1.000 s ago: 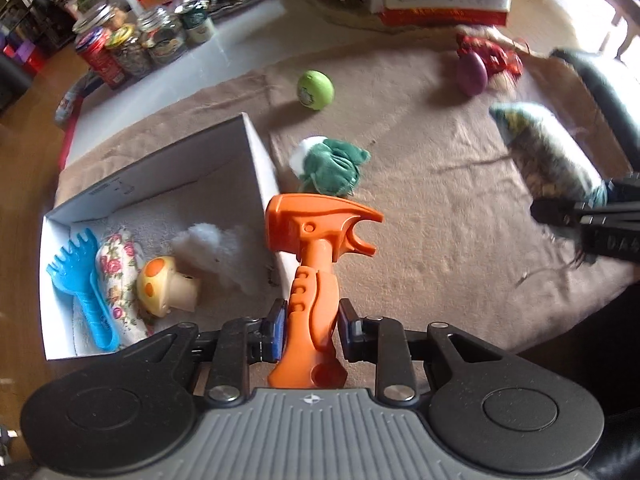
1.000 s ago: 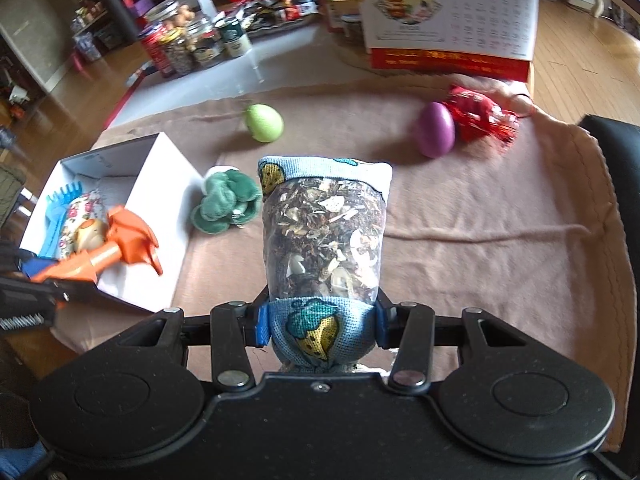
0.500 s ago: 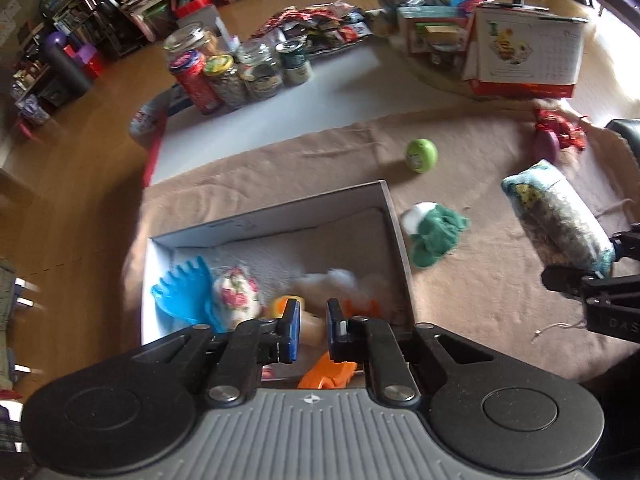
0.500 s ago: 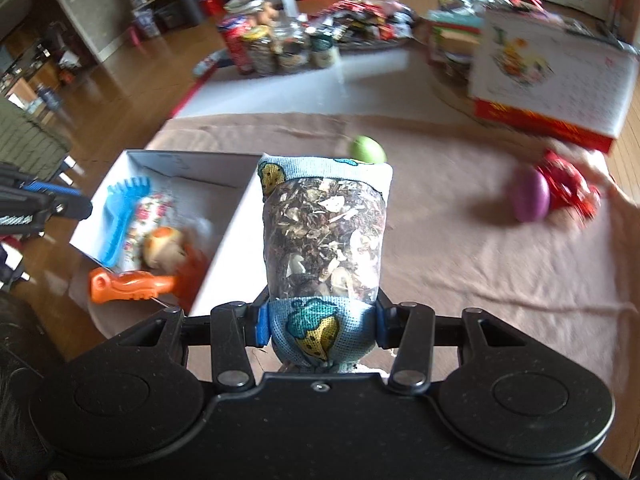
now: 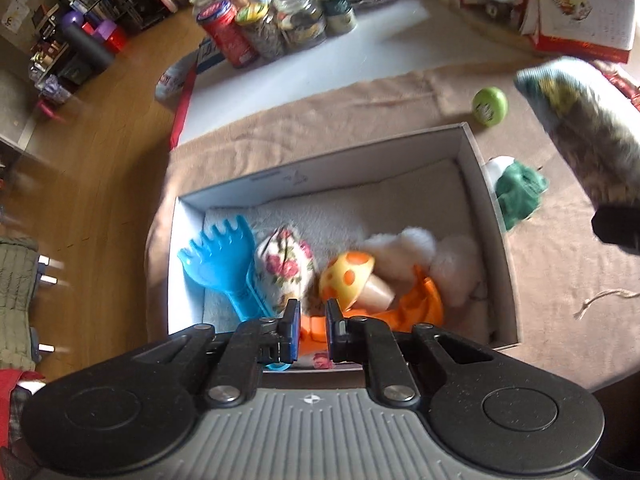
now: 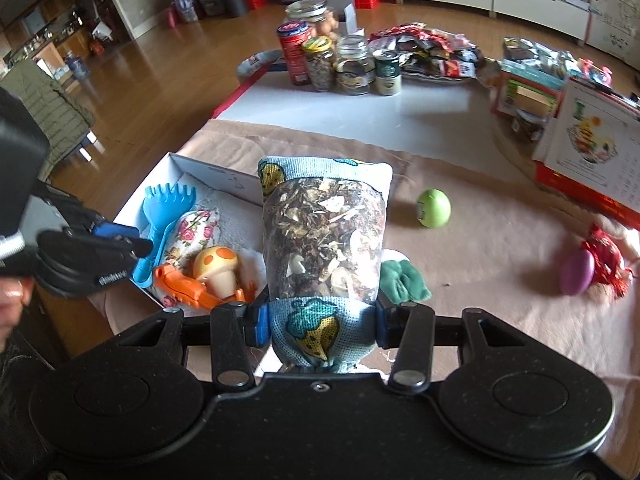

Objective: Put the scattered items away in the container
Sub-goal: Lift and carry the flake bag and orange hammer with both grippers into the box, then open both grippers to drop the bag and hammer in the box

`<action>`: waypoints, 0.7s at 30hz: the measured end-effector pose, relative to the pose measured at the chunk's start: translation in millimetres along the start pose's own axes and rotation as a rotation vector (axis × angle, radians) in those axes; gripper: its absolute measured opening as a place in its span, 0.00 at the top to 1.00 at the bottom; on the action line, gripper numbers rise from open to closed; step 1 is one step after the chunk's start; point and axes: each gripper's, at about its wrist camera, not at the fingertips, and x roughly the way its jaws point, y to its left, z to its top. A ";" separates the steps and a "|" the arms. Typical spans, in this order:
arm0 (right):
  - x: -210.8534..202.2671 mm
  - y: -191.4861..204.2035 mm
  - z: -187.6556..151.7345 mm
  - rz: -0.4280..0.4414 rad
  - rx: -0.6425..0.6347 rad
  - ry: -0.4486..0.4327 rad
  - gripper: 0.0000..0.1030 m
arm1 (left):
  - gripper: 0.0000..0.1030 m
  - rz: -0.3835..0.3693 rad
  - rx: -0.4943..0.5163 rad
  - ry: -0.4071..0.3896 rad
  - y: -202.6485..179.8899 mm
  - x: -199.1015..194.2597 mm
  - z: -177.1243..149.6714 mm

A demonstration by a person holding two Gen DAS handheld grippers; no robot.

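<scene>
A white box (image 5: 494, 216) (image 6: 176, 166) holds a blue rake (image 5: 224, 264), a floral pouch (image 5: 286, 266), a mushroom toy (image 5: 350, 278), white fluff (image 5: 424, 252) and an orange spray trigger (image 5: 424, 308) (image 6: 188, 286). My left gripper (image 5: 313, 330) hovers above the box's near end, jaws narrowly apart and empty; it also shows in the right wrist view (image 6: 120, 244). My right gripper (image 6: 318, 318) is shut on a blue-trimmed herb pouch (image 6: 324, 236), held above the cloth by the box's right wall; the pouch shows blurred in the left wrist view (image 5: 588, 136).
On the brown cloth (image 6: 500, 248) lie a green ball (image 6: 434, 208) (image 5: 490, 106), a green plush (image 6: 402, 280) (image 5: 518, 192), a purple egg (image 6: 576, 272) and a red wrapped item (image 6: 608, 264). Jars (image 6: 320, 60) and a calendar box (image 6: 596, 148) stand behind.
My left gripper let go of the orange spray trigger, which now lies in the box, and lifted. My right gripper carried the herb pouch left toward the box.
</scene>
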 end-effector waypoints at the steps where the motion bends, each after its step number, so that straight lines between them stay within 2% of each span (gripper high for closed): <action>1: 3.8 3.7 2.4 0.002 -0.006 0.006 0.54 | 0.87 -0.001 -0.004 0.007 1.4 4.6 -1.6; 5: 22.0 18.4 11.9 0.014 -0.031 0.040 0.54 | 0.85 -0.012 -0.026 0.035 9.0 22.1 -7.6; 8: 39.4 29.5 18.6 0.013 -0.053 0.075 0.54 | 0.78 -0.019 -0.042 0.049 14.0 32.1 -11.5; 13: 65.4 46.0 28.0 0.010 -0.090 0.130 0.54 | 0.75 -0.037 -0.065 0.066 20.0 43.6 -17.6; 21: 96.3 62.2 36.1 -0.007 -0.130 0.195 0.54 | 0.62 -0.034 -0.073 0.076 23.4 54.2 -26.2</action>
